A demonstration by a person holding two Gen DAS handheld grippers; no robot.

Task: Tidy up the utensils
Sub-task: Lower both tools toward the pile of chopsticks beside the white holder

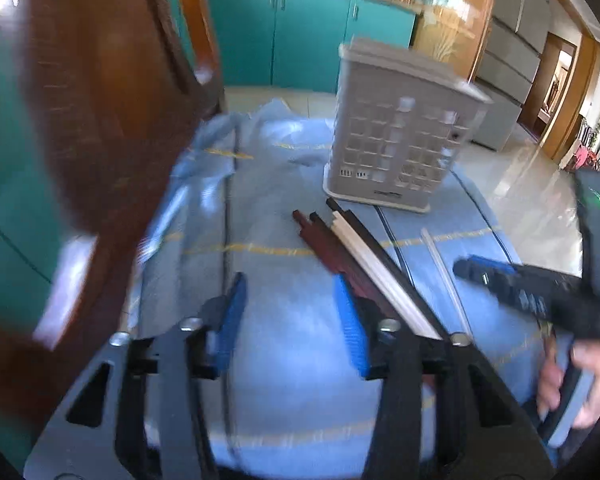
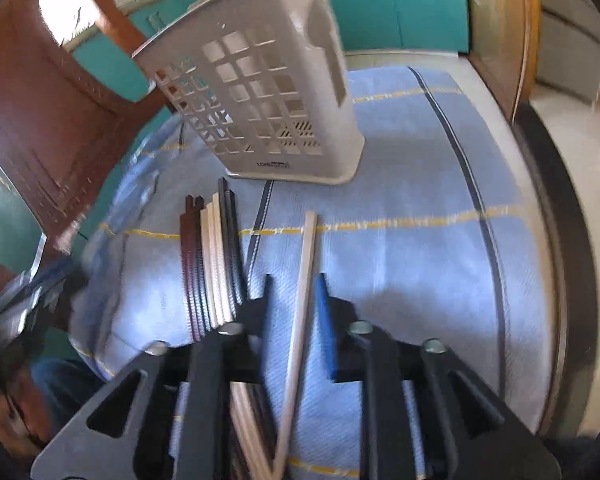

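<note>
A grey perforated utensil holder [image 1: 396,132] stands upright on a blue cloth; it also shows in the right wrist view [image 2: 268,92]. A bunch of dark red, cream and black chopsticks [image 1: 356,256] lies in front of it, also seen from the right wrist [image 2: 212,264]. One cream chopstick [image 2: 302,280] lies apart to the right; it shows in the left wrist view [image 1: 444,276]. My left gripper [image 1: 292,312] is open and empty, just left of the bunch. My right gripper [image 2: 294,308] is open with its jaws on either side of the single chopstick; it shows in the left wrist view [image 1: 500,276].
A brown wooden chair [image 1: 100,120] stands close at the left, also seen from the right wrist [image 2: 40,120]. The blue cloth [image 1: 284,380] covers a round table with a dark rim [image 2: 556,240]. Teal cabinets [image 1: 300,32] stand behind, with a tiled floor at the right.
</note>
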